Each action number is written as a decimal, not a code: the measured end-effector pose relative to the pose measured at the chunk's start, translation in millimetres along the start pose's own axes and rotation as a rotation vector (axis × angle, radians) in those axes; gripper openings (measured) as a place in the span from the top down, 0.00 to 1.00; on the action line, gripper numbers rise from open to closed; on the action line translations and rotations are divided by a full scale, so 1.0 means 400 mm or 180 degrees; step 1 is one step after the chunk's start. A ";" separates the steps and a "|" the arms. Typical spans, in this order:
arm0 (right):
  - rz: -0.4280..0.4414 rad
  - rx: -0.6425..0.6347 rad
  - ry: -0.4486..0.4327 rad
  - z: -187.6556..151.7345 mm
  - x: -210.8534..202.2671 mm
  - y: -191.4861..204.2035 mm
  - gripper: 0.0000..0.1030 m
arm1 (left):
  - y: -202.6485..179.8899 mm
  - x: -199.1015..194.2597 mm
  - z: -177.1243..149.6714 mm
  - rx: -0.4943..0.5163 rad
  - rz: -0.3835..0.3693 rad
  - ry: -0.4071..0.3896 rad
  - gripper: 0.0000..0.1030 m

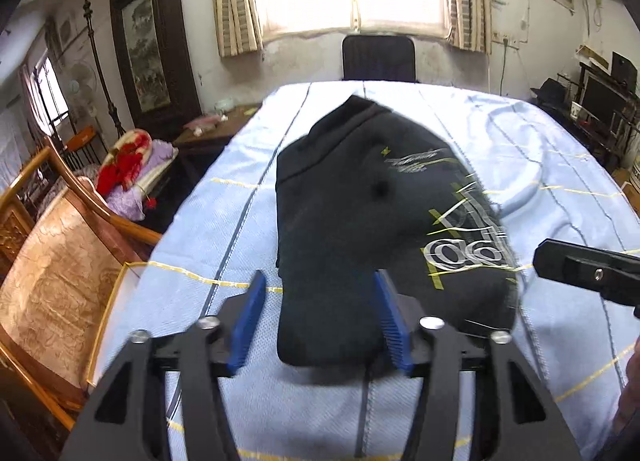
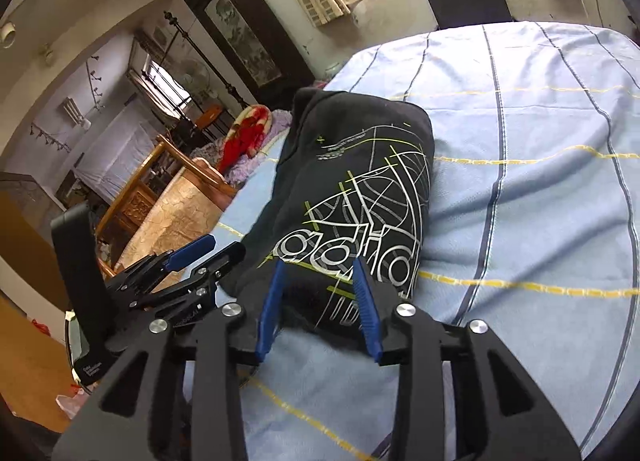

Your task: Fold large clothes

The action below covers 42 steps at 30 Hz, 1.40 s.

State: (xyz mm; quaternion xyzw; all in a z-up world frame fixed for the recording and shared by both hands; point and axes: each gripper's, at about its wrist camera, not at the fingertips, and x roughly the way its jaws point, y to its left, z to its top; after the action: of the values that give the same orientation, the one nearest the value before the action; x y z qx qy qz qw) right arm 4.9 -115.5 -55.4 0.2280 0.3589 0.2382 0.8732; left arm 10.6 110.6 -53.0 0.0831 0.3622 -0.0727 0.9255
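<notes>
One dark garment (image 1: pixel 360 197), black with a white and yellow-green line print, lies folded into a compact oblong on the table (image 1: pixel 560 165), which is covered with a pale blue cloth crossed by dark and yellow stripes. Its long axis runs away from the cameras toward the window; the printed panel faces up on the side nearer the right tongs.

Two sets of tongs, both released:
- Left tongs (image 1: pixel 320 321): blue pads parted, near end of the garment lying between them, neither pad visibly pressing the cloth.
- Right tongs (image 2: pixel 320 309): blue pads parted, straddling the near printed edge of the garment (image 2: pixel 360 197), again with no grip evident. In the right wrist view the left tongs (image 2: pixel 200 257) sit just beside, at the garment's left near corner.

Step in hand, as judged: the final fold looks laid and the cloth let go; the bundle holds its shape without support. The near hem is a little rounded and thick, the far end slightly peaked.

Next move, as judged: either draw both tongs back clear of the fabric without dragging the top layer, or press and square the near edge. Risk: a pad snagging the loose top layer and opening the fold.

Other items: dark chair (image 1: pixel 378 57) beyond the table; wooden armchair (image 1: pixel 52 261) to the left.
</notes>
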 end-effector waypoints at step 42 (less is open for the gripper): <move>-0.0625 -0.0229 -0.0310 -0.098 -0.118 0.097 0.05 | -0.020 -0.208 -0.032 -0.0097 0.0234 -0.0387 0.08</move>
State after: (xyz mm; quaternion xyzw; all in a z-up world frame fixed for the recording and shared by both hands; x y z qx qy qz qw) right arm -63.3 -103.5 -33.9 0.1716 0.3278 0.1529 0.9164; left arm -59.8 111.4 -6.2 0.0777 0.3031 -0.0379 0.9490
